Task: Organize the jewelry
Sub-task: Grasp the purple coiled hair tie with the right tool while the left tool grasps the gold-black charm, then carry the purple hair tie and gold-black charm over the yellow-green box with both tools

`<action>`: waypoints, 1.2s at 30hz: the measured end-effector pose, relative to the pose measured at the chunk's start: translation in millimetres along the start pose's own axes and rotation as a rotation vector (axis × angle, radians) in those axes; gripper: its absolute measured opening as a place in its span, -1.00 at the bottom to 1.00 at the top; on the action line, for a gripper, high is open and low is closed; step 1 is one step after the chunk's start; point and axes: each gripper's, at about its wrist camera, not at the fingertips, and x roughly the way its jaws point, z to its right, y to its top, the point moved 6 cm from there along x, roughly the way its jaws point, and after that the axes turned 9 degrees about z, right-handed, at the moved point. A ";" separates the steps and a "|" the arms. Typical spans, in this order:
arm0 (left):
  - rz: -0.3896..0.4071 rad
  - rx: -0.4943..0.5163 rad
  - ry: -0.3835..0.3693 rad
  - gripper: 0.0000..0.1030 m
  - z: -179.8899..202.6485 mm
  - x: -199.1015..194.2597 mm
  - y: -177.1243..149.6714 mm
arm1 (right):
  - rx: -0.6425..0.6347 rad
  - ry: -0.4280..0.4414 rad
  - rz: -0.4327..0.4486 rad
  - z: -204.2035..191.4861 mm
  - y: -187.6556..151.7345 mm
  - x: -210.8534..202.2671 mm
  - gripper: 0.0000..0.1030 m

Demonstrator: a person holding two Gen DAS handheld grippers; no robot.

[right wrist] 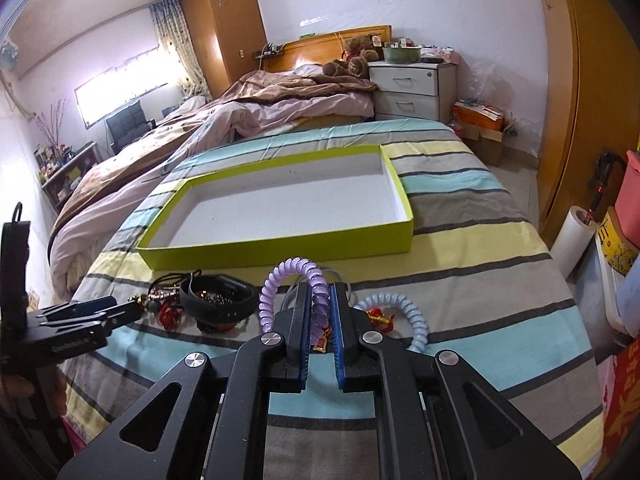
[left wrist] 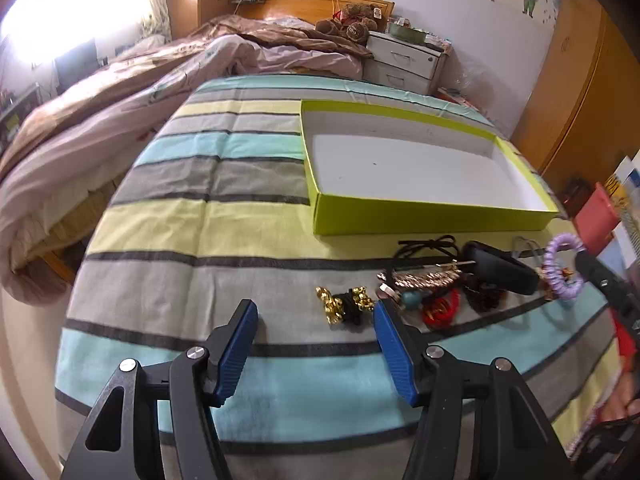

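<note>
Light, springy, slightly slick: purple spiral hair tie (right wrist: 294,280), soft coil likely to stretch and squirm under a pinch, best taken across one side of the loop rather than at the arching top. Taken just so already, by the look of it: right claw (right wrist: 321,312) closed nearly to touching on the loop's right side, blue pads (right wrist: 335,316) pressing the coil, the rest of the ring arching up and left of the fingers. Whether lifted clear of the striped bedsheet (right wrist: 460,240) or only pinched in place, cannot tell.

Left claw (left wrist: 316,320) wide open, holding nothing, low over the bedsheet at the near left end of the jewelry row, right pad just beside the gold-and-black trinket (left wrist: 344,304). Whether touching it, unclear.

Further right in the row: beaded bracelet pile (left wrist: 424,280), red knotted piece (left wrist: 440,312), black band (right wrist: 218,296), pale blue spiral tie (right wrist: 404,316) just right of the right claw. All small and light; cords prone to tangle.

Beyond the row, far side: green box lid (right wrist: 280,246), shallow, white inside, nothing in it yet. Probably the destination, a short carry forward.
</note>
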 end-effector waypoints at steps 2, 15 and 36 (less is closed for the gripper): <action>-0.003 0.009 -0.003 0.16 1.2 3.3 1.2 | 0.001 0.004 0.005 0.5 2.2 -0.8 -0.81; -0.005 0.055 0.012 -0.46 7.0 5.3 3.4 | 0.007 0.019 0.018 2.5 9.3 0.0 -0.81; 0.000 0.005 -0.007 -0.21 -4.5 -3.4 -2.8 | 0.005 0.031 0.024 0.2 10.2 -2.5 -0.81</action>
